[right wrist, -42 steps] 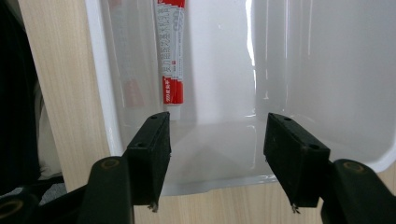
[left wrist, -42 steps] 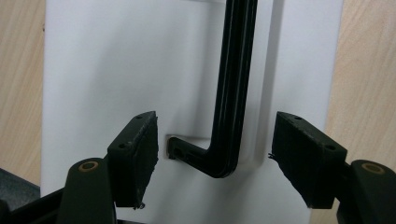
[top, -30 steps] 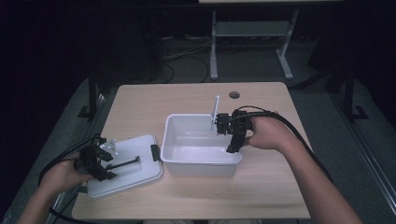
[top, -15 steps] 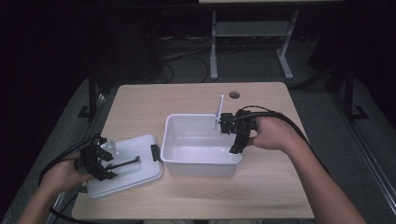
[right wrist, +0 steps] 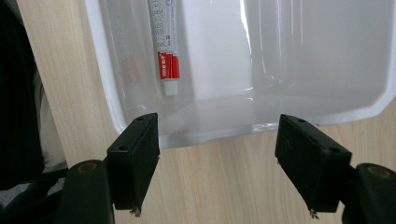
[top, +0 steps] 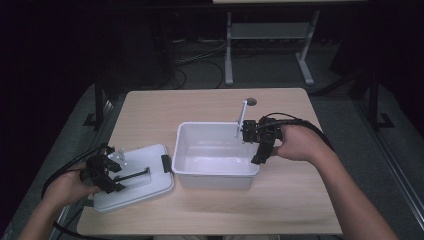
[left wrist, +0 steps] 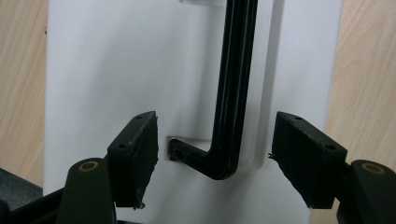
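My left tongs [top: 115,175] are the nearest thing to me, spread wide over the white lid [top: 150,157] that lies flat on the near left of the surface [top: 200,102]. Their pads stand on either side of the lid's black handle [left wrist: 233,93] without pressing it, and that hand has not shifted in the last second.

Just right of the lid sits the open white bin [top: 215,172].

The change is at the bin's far right corner. My right tongs [right wrist: 217,135] have just been opening, and now nothing sits between the pads, just the bin's rim and bare wood behind them. The white tube with the red band [right wrist: 166,42] is free of them. It rests inside the bin and leans up against the far wall, with its upper end poking above the rim.

I judge the tube delivered. What seems left is to draw the right hand clear, close the left tongs on the handle, and carry the lid over to the bin.
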Available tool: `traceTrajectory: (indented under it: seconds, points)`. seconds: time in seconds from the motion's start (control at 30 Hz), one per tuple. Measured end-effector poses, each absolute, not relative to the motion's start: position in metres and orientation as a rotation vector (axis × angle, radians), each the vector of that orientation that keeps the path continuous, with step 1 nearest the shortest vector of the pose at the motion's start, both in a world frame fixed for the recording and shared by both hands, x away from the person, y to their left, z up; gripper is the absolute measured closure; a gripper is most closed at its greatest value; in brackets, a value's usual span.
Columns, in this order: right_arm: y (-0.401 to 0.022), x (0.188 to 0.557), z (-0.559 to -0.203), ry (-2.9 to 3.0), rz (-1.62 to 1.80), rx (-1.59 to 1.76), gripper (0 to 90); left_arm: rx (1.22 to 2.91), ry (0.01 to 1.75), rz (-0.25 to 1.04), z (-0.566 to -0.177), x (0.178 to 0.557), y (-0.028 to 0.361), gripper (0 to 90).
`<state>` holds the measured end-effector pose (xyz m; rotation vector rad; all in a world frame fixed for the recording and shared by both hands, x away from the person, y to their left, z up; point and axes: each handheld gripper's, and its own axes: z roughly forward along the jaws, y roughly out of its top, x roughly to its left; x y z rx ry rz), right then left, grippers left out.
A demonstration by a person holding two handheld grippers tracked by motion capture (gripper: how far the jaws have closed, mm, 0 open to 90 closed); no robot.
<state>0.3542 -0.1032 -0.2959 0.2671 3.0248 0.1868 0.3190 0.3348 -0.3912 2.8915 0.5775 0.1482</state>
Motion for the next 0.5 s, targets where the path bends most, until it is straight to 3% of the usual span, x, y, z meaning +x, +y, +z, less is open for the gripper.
traceTrajectory:
  seconds: [0.5]
  points:
    - [-0.123, 0.352, -0.296, 3.014, 0.205, 0.317, 30.0, 2.893, 0.569, 0.153, -0.39, 0.32, 0.332, 30.9]
